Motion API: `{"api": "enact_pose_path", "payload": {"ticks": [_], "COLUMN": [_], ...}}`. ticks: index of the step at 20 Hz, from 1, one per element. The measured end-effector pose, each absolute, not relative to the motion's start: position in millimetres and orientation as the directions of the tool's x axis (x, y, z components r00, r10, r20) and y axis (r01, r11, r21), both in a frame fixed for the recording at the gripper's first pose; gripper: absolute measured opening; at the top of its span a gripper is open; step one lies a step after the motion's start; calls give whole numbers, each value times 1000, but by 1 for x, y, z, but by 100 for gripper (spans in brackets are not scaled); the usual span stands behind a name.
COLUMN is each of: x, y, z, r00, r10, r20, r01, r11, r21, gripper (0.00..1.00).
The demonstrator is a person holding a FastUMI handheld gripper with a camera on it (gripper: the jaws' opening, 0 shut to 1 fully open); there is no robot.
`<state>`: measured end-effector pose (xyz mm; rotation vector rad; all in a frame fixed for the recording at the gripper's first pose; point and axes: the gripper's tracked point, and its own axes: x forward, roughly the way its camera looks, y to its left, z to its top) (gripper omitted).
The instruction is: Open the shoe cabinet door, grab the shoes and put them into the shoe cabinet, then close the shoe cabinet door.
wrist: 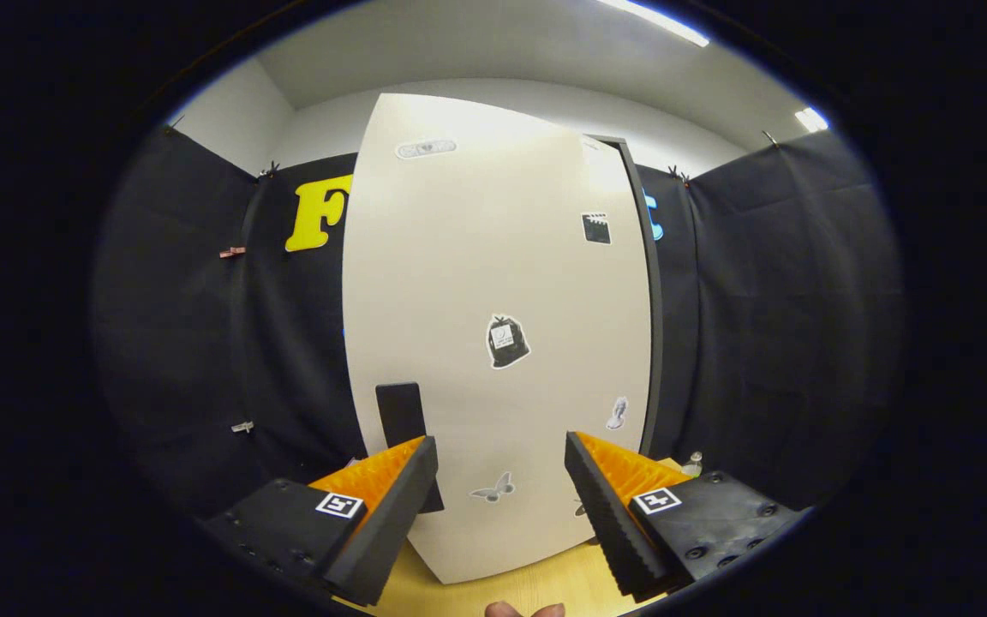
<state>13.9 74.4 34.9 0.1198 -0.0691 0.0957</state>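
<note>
Gripper view: fingers (425, 467) spread before closed cabinet door (493, 283).

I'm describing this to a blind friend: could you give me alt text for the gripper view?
A tall pale shoe cabinet door, dotted with small stickers, stands just ahead of the open gripper. Its dark handle sits just above the left finger, near the door's left edge. The cabinet rests on a light wooden floor.

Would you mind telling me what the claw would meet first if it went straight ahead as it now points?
Most likely the white cabinet door. The open claw faces its front, with the black handle just beyond the left finger; how far off the door stands is hard to judge.
</note>
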Motion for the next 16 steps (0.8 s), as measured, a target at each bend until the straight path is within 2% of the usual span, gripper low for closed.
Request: {"api": "enact_pose_path", "payload": {"ticks": [16], "x": [39], "y": [29], "z": [31], "r00": [996], "r10": [7], "r20": [89], "r01": [-16], "r11": [994], "r21": [104], "gripper": [98]}}
